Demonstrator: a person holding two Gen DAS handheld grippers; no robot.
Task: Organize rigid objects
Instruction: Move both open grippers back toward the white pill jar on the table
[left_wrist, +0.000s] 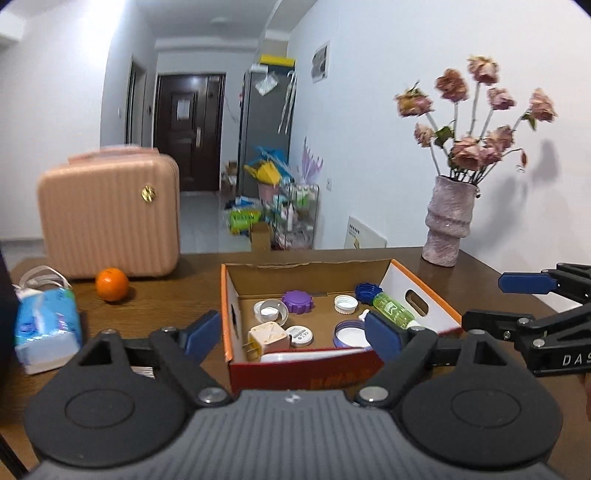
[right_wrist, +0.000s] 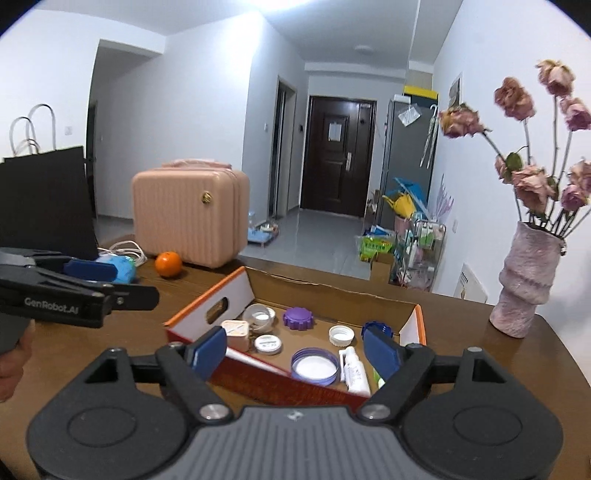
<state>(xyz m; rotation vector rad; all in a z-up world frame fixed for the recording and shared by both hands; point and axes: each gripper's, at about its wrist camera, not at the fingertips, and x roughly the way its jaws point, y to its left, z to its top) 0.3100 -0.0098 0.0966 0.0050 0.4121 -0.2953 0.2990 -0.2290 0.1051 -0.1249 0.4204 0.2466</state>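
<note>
Small items gathered in the cardboard box (left_wrist: 421, 291), both tools empty above its near edge.

Caps, a purple lid (left_wrist: 297, 301), a plug adapter (left_wrist: 267, 338) and a green bottle (left_wrist: 393, 310) lie crowded in the box on the tabletop (left_wrist: 480, 273). Left tool (left_wrist: 295, 332) and right tool (right_wrist: 295, 350) both stand open, gripping nothing. A reach into the clutter could nudge neighbours or catch the box wall; the orange (left_wrist: 112, 284) could roll if bumped.

left gripper (right_wrist: 110, 280): "GenRobot.AI" | right gripper (left_wrist: 491, 299): "DAS"
</note>
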